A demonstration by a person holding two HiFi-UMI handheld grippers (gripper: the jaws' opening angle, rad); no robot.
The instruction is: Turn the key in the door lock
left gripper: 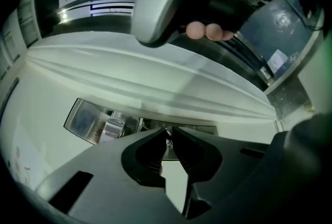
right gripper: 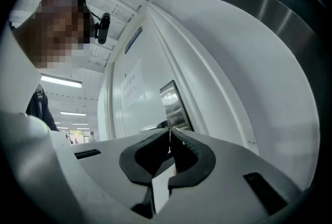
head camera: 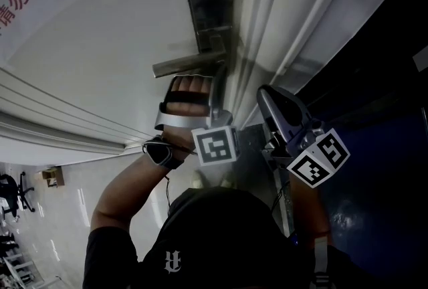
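The left claw is pinched on the key, its tips nearly together with metal glinting between them; so narrow a grip suits twisting, I judge, since the key must not slip in the pads; the right claw is pressed together on nothing and hangs just beside, likely parked clear of the work; beyond the tips the key stands in the lock plate, to one side of the handle; the plate sits at the edge of the door, by the frame; how far the turn has gone I cannot tell.
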